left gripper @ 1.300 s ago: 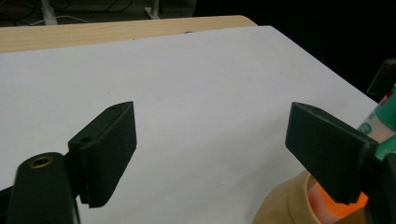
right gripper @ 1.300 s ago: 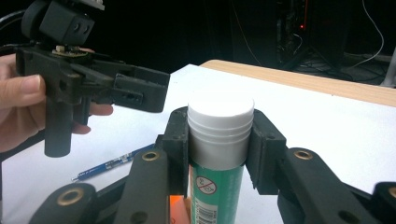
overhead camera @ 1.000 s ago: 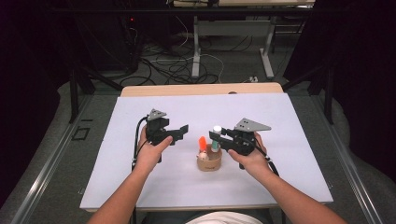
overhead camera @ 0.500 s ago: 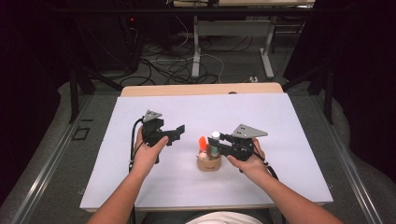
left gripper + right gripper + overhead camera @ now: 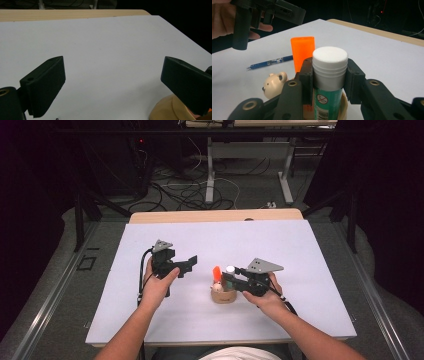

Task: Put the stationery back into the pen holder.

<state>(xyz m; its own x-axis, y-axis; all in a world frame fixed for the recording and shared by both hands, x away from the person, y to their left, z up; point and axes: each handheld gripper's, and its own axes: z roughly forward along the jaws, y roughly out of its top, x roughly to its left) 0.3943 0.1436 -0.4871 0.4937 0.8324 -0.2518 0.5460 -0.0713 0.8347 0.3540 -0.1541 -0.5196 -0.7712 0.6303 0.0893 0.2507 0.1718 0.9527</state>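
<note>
High view: 1 white table (image 5: 310, 250) with a wooden strip along its far edge. My left gripper (image 5: 189, 265) sits left of centre, held in my left hand (image 5: 159, 282), jaws spread wide with nothing between them; they have just been opening further. My right gripper (image 5: 229, 279) sits right of centre in my right hand (image 5: 265, 296), its jaws pinching 1 glue stick (image 5: 229, 270) by the neck. The glue stick stands upright in 1 small tan cup (image 5: 223, 296) near the middle of the table, beside 1 orange case (image 5: 216, 272), also upright in the cup.

Left gripper view: my 2 black jaws stand far apart over bare white table (image 5: 105, 50), nothing between the ribbed pads. The rim of the tan cup (image 5: 167, 110) shows at the lower right, partly behind my right-hand jaw.

Right gripper view: my 2 jaws press on either side of the glue stick (image 5: 329, 75), just below its white cap; green label below the pads. The orange case (image 5: 302, 51) stands just behind it. 1 cream bear figure (image 5: 273, 83) sits just left of my jaws. 1 blue pen (image 5: 270, 62) lies flat on the table farther off. My left gripper (image 5: 272, 12) hangs at the upper left.
</note>
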